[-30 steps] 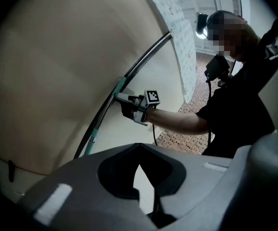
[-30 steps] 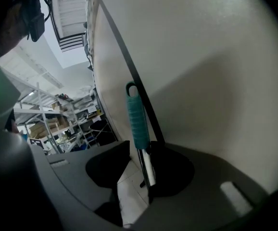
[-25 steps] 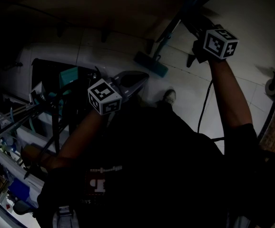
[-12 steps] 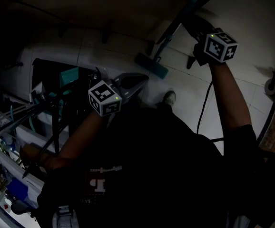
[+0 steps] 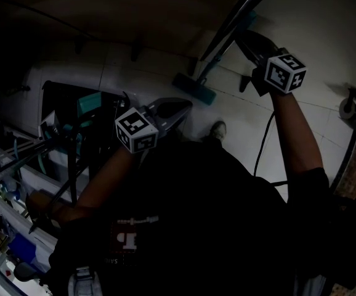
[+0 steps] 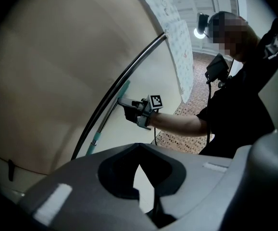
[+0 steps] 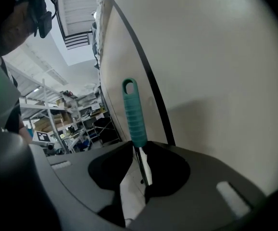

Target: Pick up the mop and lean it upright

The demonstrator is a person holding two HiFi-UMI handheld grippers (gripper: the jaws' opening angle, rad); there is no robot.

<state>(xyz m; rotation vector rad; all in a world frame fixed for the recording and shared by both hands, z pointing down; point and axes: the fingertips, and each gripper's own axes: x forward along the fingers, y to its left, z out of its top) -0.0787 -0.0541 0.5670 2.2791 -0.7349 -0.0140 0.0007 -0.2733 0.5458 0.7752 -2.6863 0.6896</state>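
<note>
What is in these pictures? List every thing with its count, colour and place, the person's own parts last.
wall: one, cream, behind everything
floor: one, pale tiles, below the wall
mop: one, teal head and grip, head on the floor by the wall, handle slanting up
tube: one, black, along the wall behind the mop's grip
shelves: several, grey metal, cluttered, at the left
cable: one, black, over the floor at the right
left gripper: one, grey, jaws shut, empty
right gripper: one, grey, jaws either side of the mop's handle, just been closing
arms: two, bare below black sleeves
shoe: one, pale, on the floor
</note>
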